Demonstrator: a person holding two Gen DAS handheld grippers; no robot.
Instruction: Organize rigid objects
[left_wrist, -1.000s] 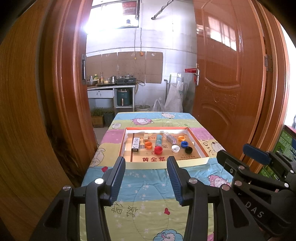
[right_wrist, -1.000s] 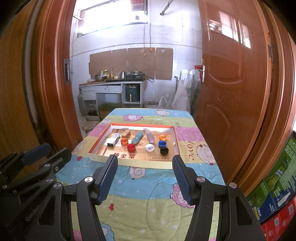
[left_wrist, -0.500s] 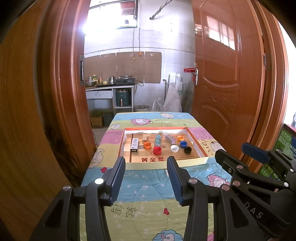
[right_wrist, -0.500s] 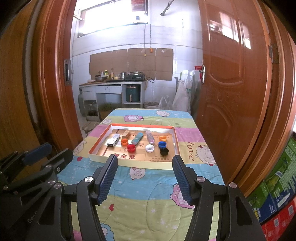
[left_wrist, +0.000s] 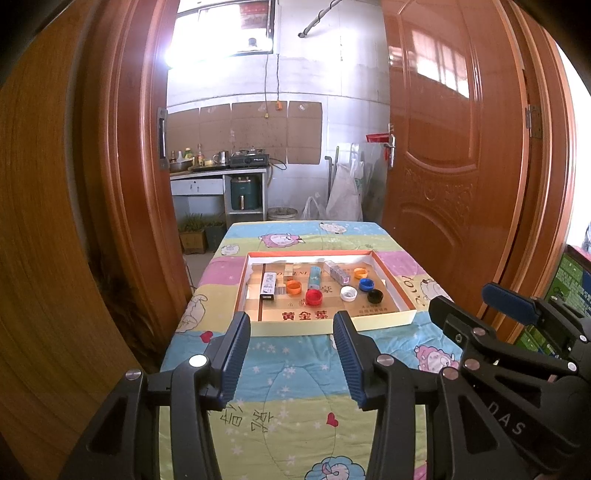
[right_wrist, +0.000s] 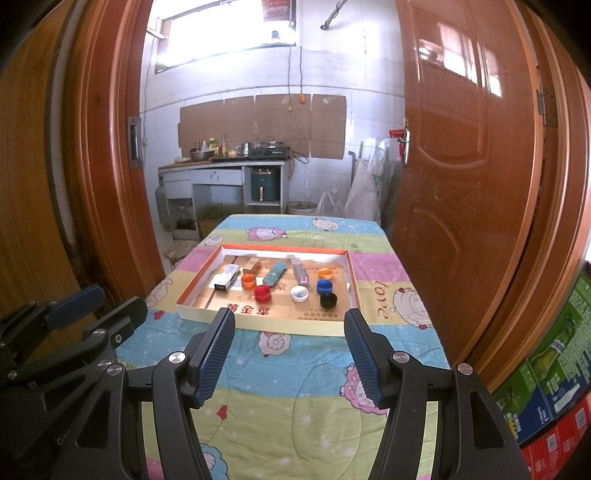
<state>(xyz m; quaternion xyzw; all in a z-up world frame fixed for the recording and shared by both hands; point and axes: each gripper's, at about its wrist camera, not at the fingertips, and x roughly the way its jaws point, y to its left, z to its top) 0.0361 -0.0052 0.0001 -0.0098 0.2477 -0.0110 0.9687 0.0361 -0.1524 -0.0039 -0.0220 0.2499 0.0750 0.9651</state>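
Note:
A shallow cardboard tray (left_wrist: 384, 319) (right_wrist: 258, 322) lies on a table with a cartoon quilt. In it are bottle caps: red (left_wrist: 314, 296) (right_wrist: 262, 291), orange (left_wrist: 294, 286) (right_wrist: 248, 280), a second orange (left_wrist: 361, 273) (right_wrist: 325, 273), white (left_wrist: 348, 293) (right_wrist: 299, 293), blue (left_wrist: 366, 284) (right_wrist: 325, 285) and black (left_wrist: 375, 295) (right_wrist: 328, 300). Small boxes and a teal tube (left_wrist: 315, 277) (right_wrist: 275, 274) lie behind them. My left gripper (left_wrist: 291, 328) is open and empty, short of the tray's near edge. My right gripper (right_wrist: 290, 325) is open and empty, also short of the tray.
The quilt-covered table (left_wrist: 288, 406) (right_wrist: 295, 387) stands in a doorway between brown wooden door leaves (left_wrist: 443, 166) (right_wrist: 461, 184). Stacked cartons (right_wrist: 554, 387) stand on the right. A kitchen counter (right_wrist: 221, 170) is far behind.
Both views have shifted only slightly; the tray and its contents have not moved and both grippers stay open.

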